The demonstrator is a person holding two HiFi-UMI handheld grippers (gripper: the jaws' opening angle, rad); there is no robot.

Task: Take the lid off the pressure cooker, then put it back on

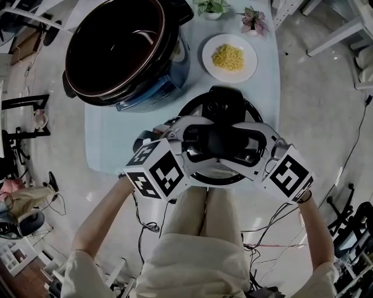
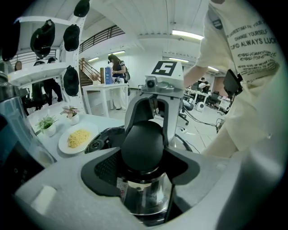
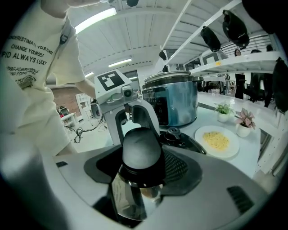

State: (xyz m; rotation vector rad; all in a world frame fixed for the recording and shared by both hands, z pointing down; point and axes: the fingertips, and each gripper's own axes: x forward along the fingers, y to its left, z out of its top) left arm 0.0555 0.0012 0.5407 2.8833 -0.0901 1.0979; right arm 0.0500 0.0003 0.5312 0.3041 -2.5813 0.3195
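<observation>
We see a black lid point(image 1: 218, 106) with a black handle point(image 2: 141, 146). The left claw point(image 1: 189, 139) and right claw point(image 1: 253, 142) are white, and their cubes point(image 1: 156, 171) carry black-and-white square markers. The pressure cooker point(image 1: 157, 87) is silvery outside and dark inside. A white plate point(image 1: 210, 58) bears yellow food point(image 1: 228, 57) on the pale blue surface point(image 1: 111, 139). One plant point(image 1: 211, 6) is green, the other point(image 1: 254, 20) pink-leaved.

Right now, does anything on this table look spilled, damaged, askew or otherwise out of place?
Nothing spilled or damaged. The lid is off the open pressure cooker, at the near edge of the table, with the left gripper and right gripper both closed on its handle. The plate of yellow food and two small plants stand tidy.
</observation>
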